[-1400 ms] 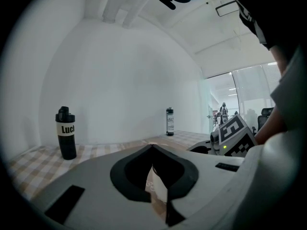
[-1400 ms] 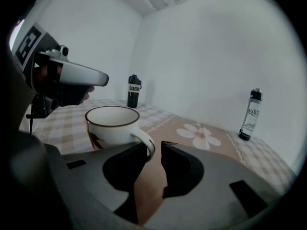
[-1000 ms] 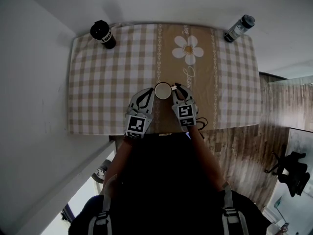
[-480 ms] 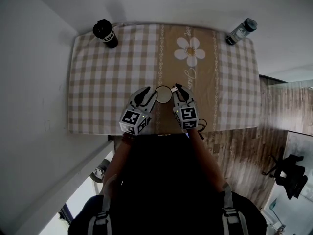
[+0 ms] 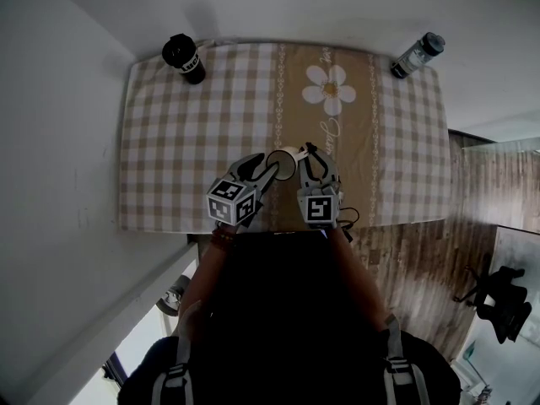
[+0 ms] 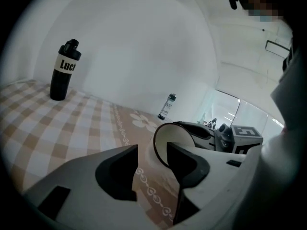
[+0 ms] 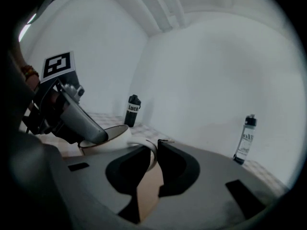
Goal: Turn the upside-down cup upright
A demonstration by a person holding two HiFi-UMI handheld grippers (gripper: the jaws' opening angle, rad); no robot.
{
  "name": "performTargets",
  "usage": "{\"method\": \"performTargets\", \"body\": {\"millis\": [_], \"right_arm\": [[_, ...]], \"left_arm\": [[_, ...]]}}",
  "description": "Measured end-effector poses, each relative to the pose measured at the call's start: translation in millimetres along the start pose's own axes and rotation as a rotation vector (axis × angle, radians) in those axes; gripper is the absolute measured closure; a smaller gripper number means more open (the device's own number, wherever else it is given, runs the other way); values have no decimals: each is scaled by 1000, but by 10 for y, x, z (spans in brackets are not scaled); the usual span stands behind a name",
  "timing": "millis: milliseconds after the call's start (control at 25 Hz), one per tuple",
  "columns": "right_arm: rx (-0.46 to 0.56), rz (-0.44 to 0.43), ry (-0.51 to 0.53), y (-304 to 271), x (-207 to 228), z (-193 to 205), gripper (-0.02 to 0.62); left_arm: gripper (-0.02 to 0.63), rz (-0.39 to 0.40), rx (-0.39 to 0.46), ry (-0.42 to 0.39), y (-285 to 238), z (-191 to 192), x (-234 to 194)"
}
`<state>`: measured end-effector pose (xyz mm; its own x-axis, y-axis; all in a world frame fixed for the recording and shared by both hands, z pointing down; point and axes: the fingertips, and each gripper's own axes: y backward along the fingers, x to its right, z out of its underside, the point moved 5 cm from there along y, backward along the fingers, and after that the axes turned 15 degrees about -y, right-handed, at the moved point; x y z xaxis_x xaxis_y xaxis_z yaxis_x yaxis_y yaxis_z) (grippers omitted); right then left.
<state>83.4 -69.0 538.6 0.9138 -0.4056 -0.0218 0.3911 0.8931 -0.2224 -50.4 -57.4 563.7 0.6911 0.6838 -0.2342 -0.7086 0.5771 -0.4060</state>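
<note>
The white cup (image 5: pixel 284 162) hangs tilted above the table's near edge. Its mouth (image 6: pixel 171 142) faces my left gripper. My right gripper (image 5: pixel 305 156) is shut on the cup's handle (image 7: pixel 150 153), which sits pinched between its jaws, with the cup's body (image 7: pixel 109 137) to the left. My left gripper (image 5: pixel 267 167) has just been opening and its jaws now stand wide apart at the cup's rim (image 6: pixel 149 150). One left finger (image 7: pixel 79 120) lies by the rim; whether it touches, I cannot tell.
A checked cloth with a flower print covers the table (image 5: pixel 169 133). A black bottle (image 5: pixel 183 58) stands at the far left corner and a clear bottle (image 5: pixel 417 54) at the far right. Beyond the right edge is wooden floor (image 5: pixel 422 251).
The left gripper's jaws have opened and it has rolled and sunk a little. The right gripper has lifted the cup, which has tipped from flat-on to tilted.
</note>
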Motion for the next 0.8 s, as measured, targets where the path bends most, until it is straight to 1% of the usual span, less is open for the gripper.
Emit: {"method": "performTargets", "body": {"millis": [80,160,200,280,400,480,520,640,720,800], "right_arm": [[-4,-7,73,16,-46,-3,545],[16,-17,144,30,-114,-63,545],[24,-19,172,38,-144,-89,545],[34,-22,206,50,-185,-119,545],[36,-38,236,57,-230,-113,541],[28,-55,247,65,-267,-81,540],[21,-63,244,72,-279,-60,538],[3,-83,212,61,-293,-1,531],[-5,-97,201,29,-293,22,520],[-29,-125,196,7,-287,38,510]], "left_arm": [[437,5,-12,-20,-22,8,13],[485,2,-20,-52,-40,0,35],[496,-5,-24,-70,-46,-4,38],[514,-18,-34,-91,-52,-6,23],[548,-42,-51,-73,-46,-15,-42],[565,-75,-59,-83,-21,-39,-89],[568,-92,-61,-106,-4,-59,-102],[569,-157,-62,-214,33,-109,-112],[569,-200,-53,-253,50,-130,-111],[569,-240,-35,-273,87,-160,-124]]}}
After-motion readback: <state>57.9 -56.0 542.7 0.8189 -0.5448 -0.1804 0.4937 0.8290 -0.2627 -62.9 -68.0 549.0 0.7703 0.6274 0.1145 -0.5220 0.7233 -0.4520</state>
